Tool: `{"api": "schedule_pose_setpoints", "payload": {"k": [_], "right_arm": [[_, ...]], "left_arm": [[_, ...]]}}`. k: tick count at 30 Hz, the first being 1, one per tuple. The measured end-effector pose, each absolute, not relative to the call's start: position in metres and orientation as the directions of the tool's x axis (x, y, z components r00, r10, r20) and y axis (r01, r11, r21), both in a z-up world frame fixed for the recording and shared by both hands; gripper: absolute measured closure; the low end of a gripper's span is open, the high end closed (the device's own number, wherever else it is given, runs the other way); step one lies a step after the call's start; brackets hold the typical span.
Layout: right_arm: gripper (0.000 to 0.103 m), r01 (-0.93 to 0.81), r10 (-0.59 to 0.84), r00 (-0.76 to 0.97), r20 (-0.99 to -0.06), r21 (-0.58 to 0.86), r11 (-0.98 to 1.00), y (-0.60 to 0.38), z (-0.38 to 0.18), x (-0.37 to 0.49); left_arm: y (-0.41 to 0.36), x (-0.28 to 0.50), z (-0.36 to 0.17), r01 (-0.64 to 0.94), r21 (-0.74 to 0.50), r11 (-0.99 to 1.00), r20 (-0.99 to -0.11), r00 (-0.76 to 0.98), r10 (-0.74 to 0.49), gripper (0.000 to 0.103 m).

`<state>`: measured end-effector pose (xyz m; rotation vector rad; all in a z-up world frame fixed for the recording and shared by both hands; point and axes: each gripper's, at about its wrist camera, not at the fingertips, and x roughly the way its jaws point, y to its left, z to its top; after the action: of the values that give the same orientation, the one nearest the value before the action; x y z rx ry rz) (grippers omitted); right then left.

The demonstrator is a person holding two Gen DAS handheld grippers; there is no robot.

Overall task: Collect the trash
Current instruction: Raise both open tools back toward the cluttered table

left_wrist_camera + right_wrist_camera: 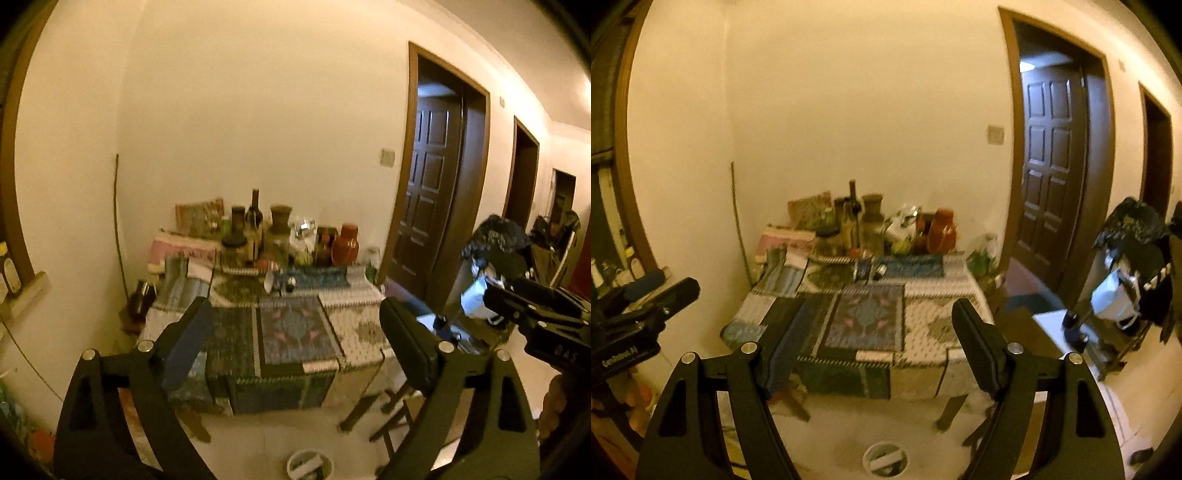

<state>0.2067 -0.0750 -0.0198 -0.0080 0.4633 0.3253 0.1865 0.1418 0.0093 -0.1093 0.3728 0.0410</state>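
Table cloth: patchwork of blue, green and white patterned panels. Jug at far edge: red-brown. Door: dark brown

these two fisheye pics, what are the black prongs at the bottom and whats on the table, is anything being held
The black prongs are the two fingers of a hand-held gripper; a person carries one in each hand, with a camera on each looking forward along the fingers. One picture comes from the left gripper, the other from the right gripper. Each also catches the other tool at its edge. Both stand open with nothing between the fingers.

Ahead is a table under a patchwork cloth, against the wall. At its back stand jars, a dark bottle and a red-brown jar. A small white bin sits on the floor in front.
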Motion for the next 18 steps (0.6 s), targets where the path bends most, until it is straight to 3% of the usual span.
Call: {"api": "schedule_pose_setpoints", "payload": {"k": [7,18], "right_arm": [[0.028,-0.272,0.275,0.878,-0.391,0.065,0.960,-0.085,-0.018,0.235],[0.028,-0.318,0.320,0.858,-0.402,0.074,0.945,-0.102,-0.016,0.326]], "left_arm": [[0.132,0.220,0.017,-0.053,-0.071,0.996,-0.331,0.943,0.027,0.005],[0.106,0.328,0.023,-0.088,-0.060,0.994,-0.342,0.937,0.063,0.003]]}}
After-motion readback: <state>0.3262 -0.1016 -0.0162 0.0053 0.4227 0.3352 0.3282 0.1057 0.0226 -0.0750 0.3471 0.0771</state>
